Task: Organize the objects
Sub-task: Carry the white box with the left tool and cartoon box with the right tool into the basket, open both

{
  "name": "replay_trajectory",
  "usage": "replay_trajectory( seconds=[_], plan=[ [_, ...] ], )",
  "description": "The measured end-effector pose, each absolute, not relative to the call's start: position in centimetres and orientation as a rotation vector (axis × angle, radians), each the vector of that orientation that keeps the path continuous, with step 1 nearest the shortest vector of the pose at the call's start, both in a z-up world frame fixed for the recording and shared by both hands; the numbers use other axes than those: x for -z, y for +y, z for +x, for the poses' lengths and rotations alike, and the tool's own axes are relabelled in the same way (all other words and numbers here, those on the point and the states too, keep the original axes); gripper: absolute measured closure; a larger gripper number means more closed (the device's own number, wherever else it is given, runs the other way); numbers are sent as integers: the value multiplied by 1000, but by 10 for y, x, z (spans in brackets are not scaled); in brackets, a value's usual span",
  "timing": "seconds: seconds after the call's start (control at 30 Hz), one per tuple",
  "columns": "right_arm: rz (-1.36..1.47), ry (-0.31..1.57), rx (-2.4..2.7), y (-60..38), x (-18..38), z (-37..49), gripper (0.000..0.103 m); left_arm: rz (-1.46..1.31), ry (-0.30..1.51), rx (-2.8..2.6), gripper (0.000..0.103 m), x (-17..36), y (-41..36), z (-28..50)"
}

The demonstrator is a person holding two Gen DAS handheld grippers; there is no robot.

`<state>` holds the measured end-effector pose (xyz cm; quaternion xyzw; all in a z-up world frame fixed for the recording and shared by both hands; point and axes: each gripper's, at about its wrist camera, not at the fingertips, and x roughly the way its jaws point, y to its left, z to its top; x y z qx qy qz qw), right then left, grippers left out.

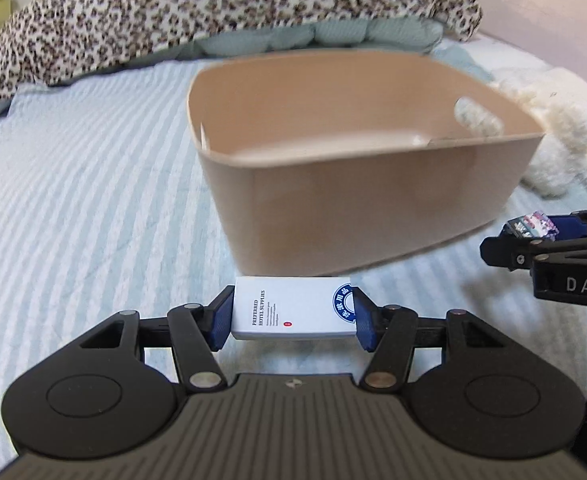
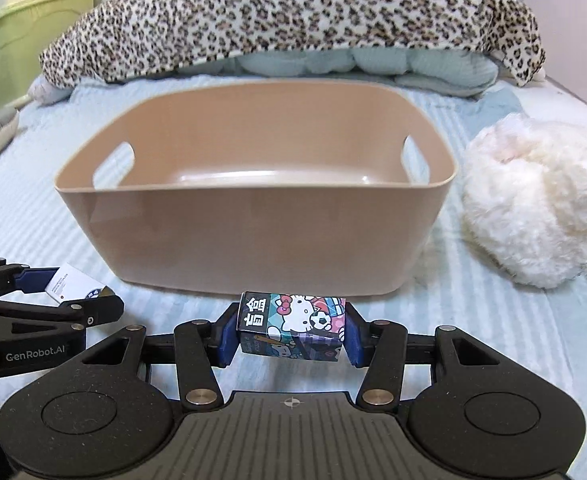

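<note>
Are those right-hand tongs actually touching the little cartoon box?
Touching. In the right wrist view the right tongs press both blue pads against the ends of the cartoon box, holding it above the bedspread, short of the tan bin.

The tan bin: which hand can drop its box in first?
Probably the right. The right gripper holds the Hello Kitty box squarely facing the tan bin, centered. The left gripper with its white box sits off toward the bin's left corner.
</note>
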<state>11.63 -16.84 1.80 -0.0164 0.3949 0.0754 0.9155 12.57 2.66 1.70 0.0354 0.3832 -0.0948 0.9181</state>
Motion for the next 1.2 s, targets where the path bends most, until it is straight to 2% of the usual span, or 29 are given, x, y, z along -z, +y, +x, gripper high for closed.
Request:
replay_trajectory(
  seconds=[0.3,0.67,0.87,1.2],
  plan=[
    [-9,673,-167,-181,-64,106,55,73,615,212,43,-82,18,108],
    [15,511,-145,-188,-114,138,55,69,482,169,43,-124,7,145],
    [-16,506,-120,-185,-110,171,55,72,512,140,43,-121,0,187],
    [-70,617,-88,-179,-67,220,55,158,681,115,43,-68,-13,234]
  ],
)
